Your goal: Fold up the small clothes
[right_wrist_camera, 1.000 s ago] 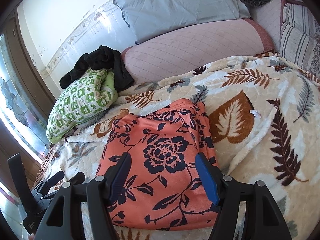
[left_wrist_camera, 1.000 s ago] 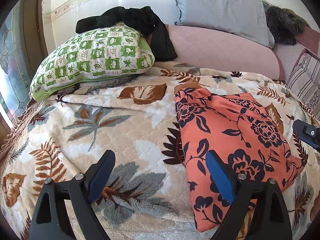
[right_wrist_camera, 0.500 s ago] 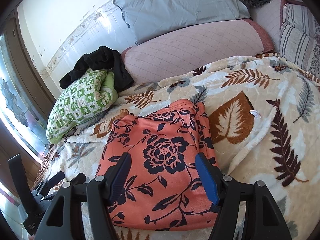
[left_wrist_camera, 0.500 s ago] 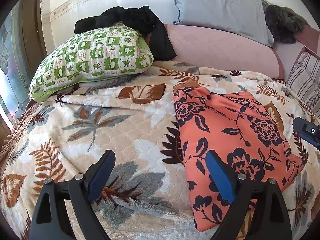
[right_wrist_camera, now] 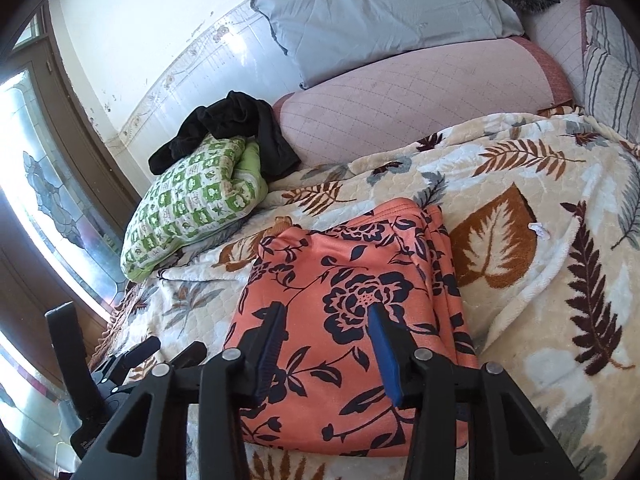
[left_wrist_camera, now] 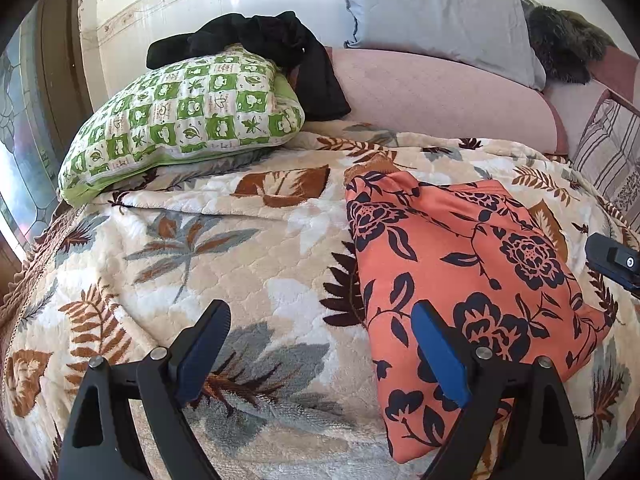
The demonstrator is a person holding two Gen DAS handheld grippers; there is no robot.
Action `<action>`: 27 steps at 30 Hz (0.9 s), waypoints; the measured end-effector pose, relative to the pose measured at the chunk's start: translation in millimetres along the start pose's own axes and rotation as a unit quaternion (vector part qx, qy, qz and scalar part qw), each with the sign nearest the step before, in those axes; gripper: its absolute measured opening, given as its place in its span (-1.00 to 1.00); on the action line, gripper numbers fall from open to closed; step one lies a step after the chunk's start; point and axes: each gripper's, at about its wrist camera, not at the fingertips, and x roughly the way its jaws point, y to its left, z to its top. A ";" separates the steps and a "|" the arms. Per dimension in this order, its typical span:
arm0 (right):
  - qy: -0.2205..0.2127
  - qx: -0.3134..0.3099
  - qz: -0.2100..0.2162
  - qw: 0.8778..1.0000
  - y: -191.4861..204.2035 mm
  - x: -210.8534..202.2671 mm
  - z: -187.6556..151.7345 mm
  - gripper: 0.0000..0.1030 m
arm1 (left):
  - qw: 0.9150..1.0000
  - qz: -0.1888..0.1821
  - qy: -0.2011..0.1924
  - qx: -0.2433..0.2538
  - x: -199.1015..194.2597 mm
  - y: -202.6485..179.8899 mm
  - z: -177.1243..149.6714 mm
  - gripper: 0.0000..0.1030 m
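The right gripper (right_wrist_camera: 326,350) is being held low over the near part of the folded orange floral garment (right_wrist_camera: 352,312); its jaws have just been closing and are standing partly spread above the cloth, nothing pinched between them. The left gripper (left_wrist_camera: 320,344) is being kept wide open over the leaf-patterned blanket (left_wrist_camera: 208,264), its right finger overlapping the garment's left edge (contact cannot be told). The garment is lying flat on the blanket. Farther back, a green checked pillow (left_wrist_camera: 188,116) is being draped by a black garment (left_wrist_camera: 280,44), with a pink bolster (right_wrist_camera: 404,92) and a grey pillow (right_wrist_camera: 384,12) behind.
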 end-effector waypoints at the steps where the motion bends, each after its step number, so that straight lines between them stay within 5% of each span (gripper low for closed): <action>1: 0.009 0.005 0.001 1.000 -1.7 3.6 -1.1 -0.25 | 1.000 0.000 0.001 0.000 0.3 -0.1 -0.2 0.78; 4: 0.098 0.043 -0.026 0.994 -20.3 35.7 -11.1 -0.24 | 1.000 -0.001 0.003 0.001 1.2 -0.4 -1.1 0.78; 5: 0.135 0.058 -0.040 0.988 -29.3 50.1 -17.7 -0.38 | 1.000 -0.001 0.004 0.002 1.4 -0.7 -1.2 0.78; 19: 0.101 0.041 -0.043 0.993 -23.5 33.5 -9.8 -0.46 | 1.000 -0.012 0.005 0.009 0.2 -6.4 -3.1 0.78; 23: 0.063 0.045 -0.043 0.996 -23.3 20.8 14.3 -0.46 | 1.000 -0.021 0.012 0.019 2.7 -11.9 -4.7 0.78; 27: 0.079 0.055 -0.054 0.994 -24.4 46.7 53.4 -0.46 | 0.999 -0.033 0.029 0.016 7.6 -12.5 -7.3 0.78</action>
